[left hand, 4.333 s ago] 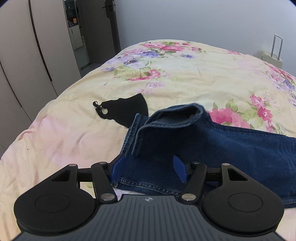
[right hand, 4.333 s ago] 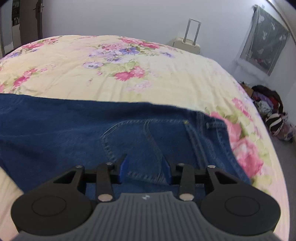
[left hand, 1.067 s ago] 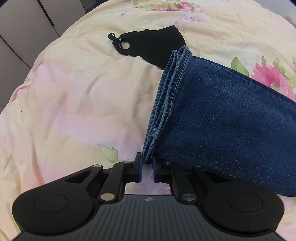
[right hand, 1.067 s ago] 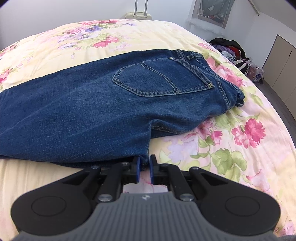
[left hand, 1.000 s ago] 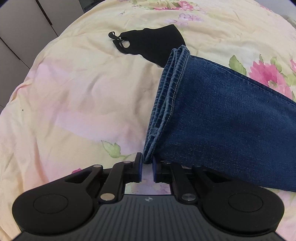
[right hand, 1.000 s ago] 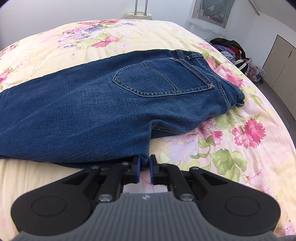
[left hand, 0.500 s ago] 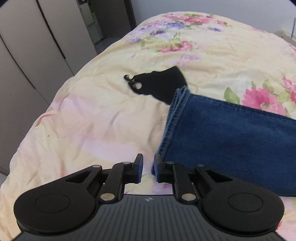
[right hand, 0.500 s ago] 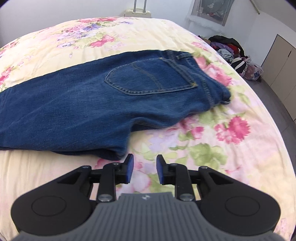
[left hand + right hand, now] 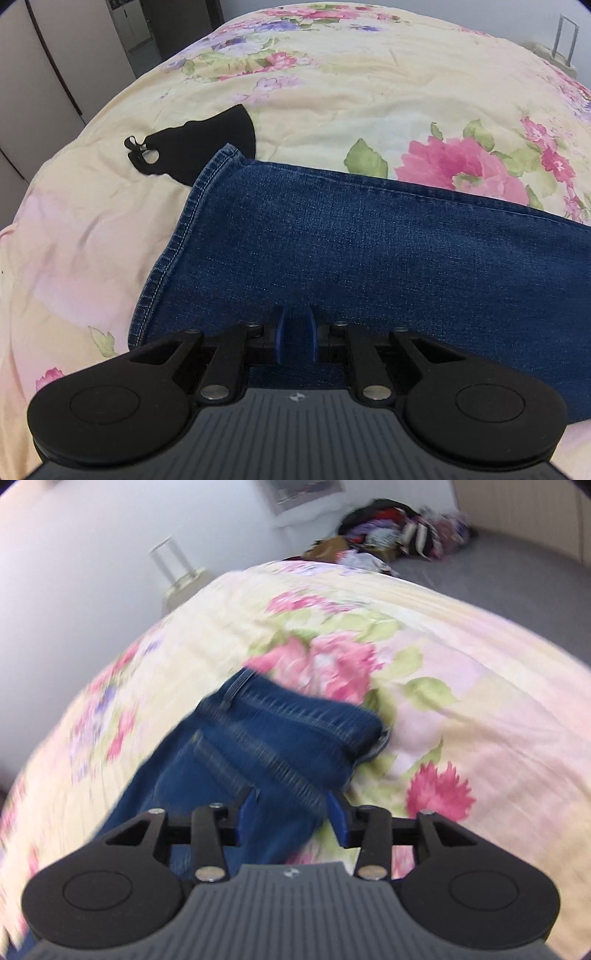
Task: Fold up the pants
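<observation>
Both your claws have let go and moved over the jeans (image 9: 369, 251), left claw (image 9: 295, 334) barely parted, right claw (image 9: 291, 810) wide, both empty; denim's heavy, limp, so pinch the hem ahead.

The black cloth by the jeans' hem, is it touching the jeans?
Touching: in the left wrist view the jeans hem overlaps the black cloth's edge.

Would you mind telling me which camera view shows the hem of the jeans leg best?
The left wrist view: the hem lies sharp and unobstructed on the bedspread, stitching visible, beside a black cloth. The right wrist view is motion-blurred and shows only the waistband end of the jeans, no hem.
</observation>
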A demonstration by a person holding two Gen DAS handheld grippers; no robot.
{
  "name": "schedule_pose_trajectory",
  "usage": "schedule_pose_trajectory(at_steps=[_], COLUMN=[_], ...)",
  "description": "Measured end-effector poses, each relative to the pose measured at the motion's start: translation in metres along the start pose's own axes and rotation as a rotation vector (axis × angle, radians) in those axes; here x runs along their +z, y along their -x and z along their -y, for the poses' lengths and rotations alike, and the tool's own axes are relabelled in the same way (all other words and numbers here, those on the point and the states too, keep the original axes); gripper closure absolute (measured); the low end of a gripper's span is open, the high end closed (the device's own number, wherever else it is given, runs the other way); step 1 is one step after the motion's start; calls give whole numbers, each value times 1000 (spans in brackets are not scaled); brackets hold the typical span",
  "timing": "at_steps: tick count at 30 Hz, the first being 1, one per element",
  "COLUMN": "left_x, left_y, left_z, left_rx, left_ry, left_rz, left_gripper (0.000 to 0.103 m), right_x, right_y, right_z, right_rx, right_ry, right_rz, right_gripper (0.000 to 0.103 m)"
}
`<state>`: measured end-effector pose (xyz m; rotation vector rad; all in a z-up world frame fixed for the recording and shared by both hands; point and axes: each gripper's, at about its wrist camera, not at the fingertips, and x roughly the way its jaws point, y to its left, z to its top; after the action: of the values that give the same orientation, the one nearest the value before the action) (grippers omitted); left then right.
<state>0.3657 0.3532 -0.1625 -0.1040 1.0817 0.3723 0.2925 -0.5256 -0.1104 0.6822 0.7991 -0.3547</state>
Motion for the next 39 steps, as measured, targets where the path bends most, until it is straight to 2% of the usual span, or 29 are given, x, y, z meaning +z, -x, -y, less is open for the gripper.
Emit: schedule_pose_trajectory(at_steps=[4,8,10,11,12,14,16,18,19,20,24,27,28,32,35,37,39], left_x=[-1,2,3,3,3,4,4,4,4,4,5,9,9,3,-2,-6,-7], left_y=[-7,-10,-12,-13,-14,-15,-15,-17,-18,-18,-17,-8,-1,35,58,74,91], left_z=[1,7,10,11,12,14,15,15,15,15,14,12,11,-8,-32,-47,-64], left_rx=[13,50,65,73,81,95,104,108,109,110,109,115,109,61,22,25,39], left_ry=[30,17,21,26,28,21,8,3,3,5,-3,-12,-17,-22,9,17,15], left_rz=[-11,-28,-36,-39,-42,-44,-46,-50,-51,-51,-52,-39,-22,61,72,87,113], left_gripper=[86,86,86,86,86,86,86,86,87,87,85,81,81,61,61,61,61], right_x=[22,28,29,30,31,42,58,76,81,84,84,69,65,61,59,52,44], right_y=[-44,-86,-100,-105,-108,-106,-86,-56,-48,-48,-79,-103,-107,-102,-83,-72,-65], right_z=[40,78,91,95,95,86,64,32,15,5,6,22,25,6,-22,-43,-65], right_rx=[48,125,159,170,168,175,182,207,177,142,11,-73,-93,-183,-237,-246,-310], right_ry=[-205,-429,-494,-519,-524,-451,-314,-61,84,174,239,217,198,266,350,420,494], right_rz=[-21,-38,-33,-38,-44,-59,8,121,155,160,57,-7,-19,-22,-6,11,23], right_gripper=[56,49,49,58,84,95,100,103,103,103,103,103,102,95,90,77,58])
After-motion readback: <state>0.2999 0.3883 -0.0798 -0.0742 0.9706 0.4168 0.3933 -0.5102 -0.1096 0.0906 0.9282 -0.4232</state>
